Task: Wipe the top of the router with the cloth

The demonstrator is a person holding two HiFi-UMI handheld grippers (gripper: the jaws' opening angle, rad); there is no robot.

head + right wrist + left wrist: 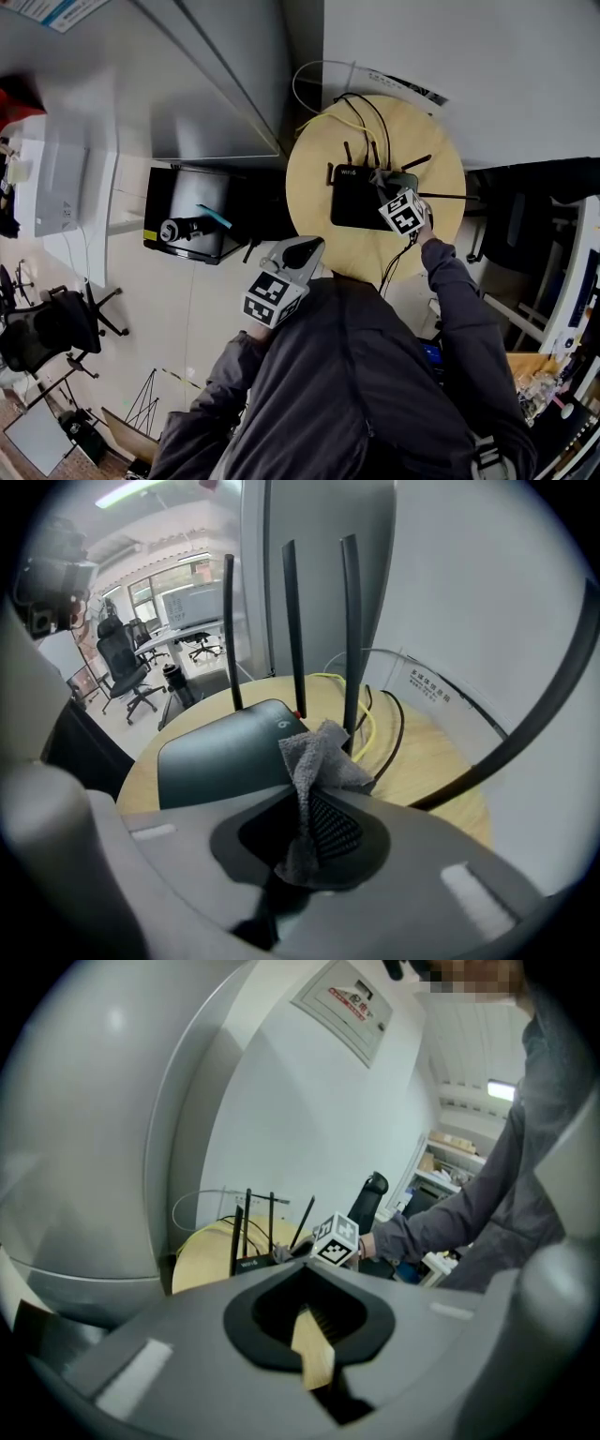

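Right gripper (314, 803) clamped on cloth (319, 757), cloth over router (220, 752) (antennas (293, 621) just behind), left gripper (309, 1321) closed, empty, near table (319, 216) edge.

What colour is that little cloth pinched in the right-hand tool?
Grey. The cloth shows best in the right gripper view.

You wear a dark grey long-sleeved jacket (366, 394), its sleeves (464, 309) creased along the arm. Your left gripper (302, 251) and right gripper (384, 186) have smooth light grey shells with a black teardrop recess around the jaws. Each carries a white marker cube (274, 298) printed with black squares.
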